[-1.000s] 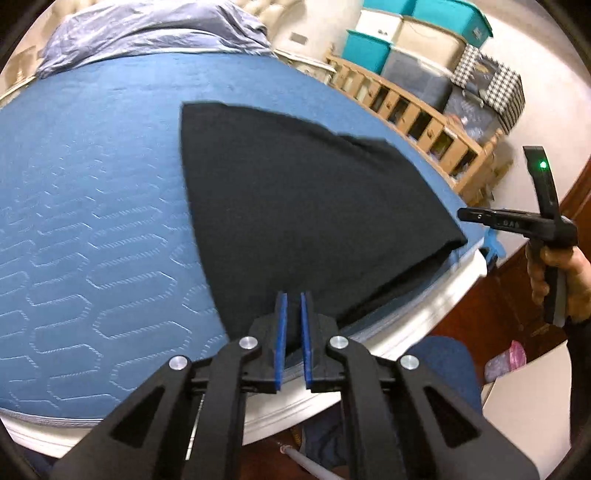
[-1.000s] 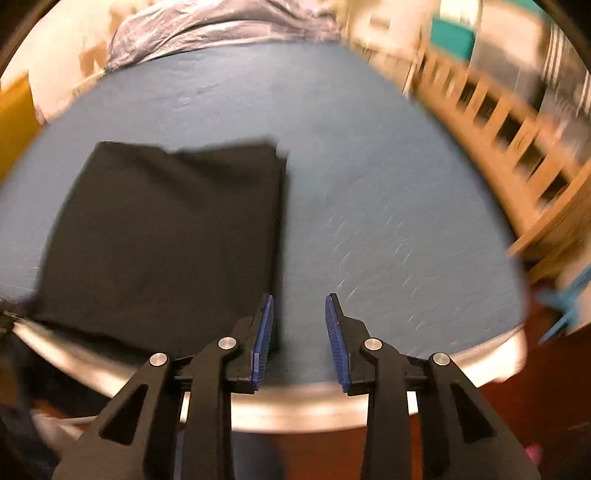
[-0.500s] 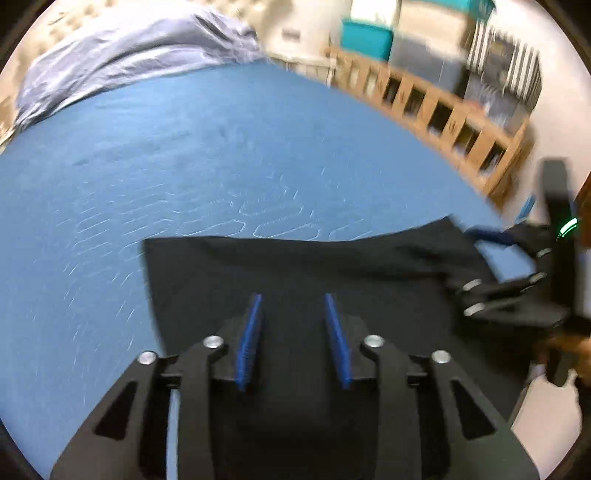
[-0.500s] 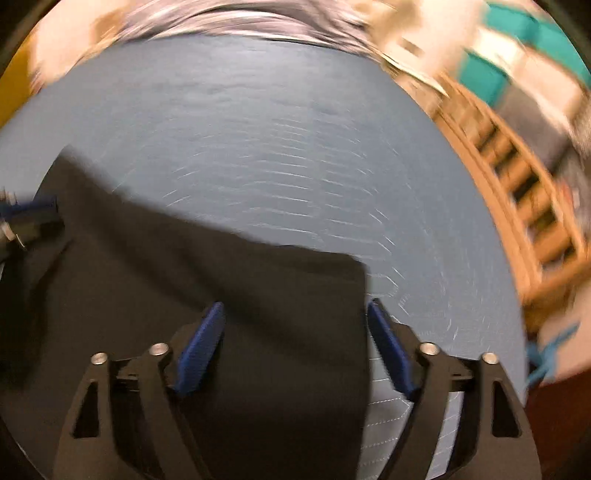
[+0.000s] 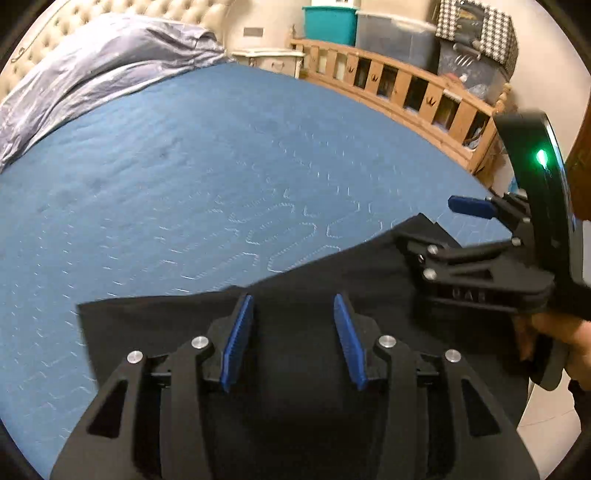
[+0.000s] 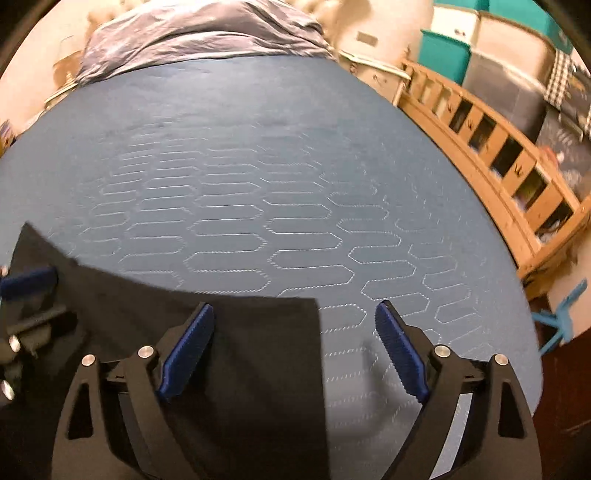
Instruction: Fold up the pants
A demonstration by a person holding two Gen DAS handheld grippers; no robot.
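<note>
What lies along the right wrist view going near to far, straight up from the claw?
Open right claw → folded black pants → blue quilted mattress → crumpled grey-lilac satin bedding.

Left gripper [image 5: 293,334] occupies the 6 o'clock sector, its blue-padded fingers [image 5: 236,341] parted, with black fabric visible in the gap. The black pants [image 5: 303,369] lie flat on the blue quilted mattress [image 5: 184,177], their far edge running from 9 o'clock up toward 3 o'clock. Right gripper [image 5: 428,225] enters from 3 o'clock, jaws apart, the lower finger over the pants' far corner and the upper blue pad clear of the cloth; contact with the fabric cannot be confirmed. A hand [image 5: 557,339] grips its handle at 4 o'clock. Grey bedding [image 5: 92,62] is bunched at 11 o'clock. A wooden rail [image 5: 399,92] and storage bins [image 5: 330,18] stand from 12 to 2 o'clock.
</note>
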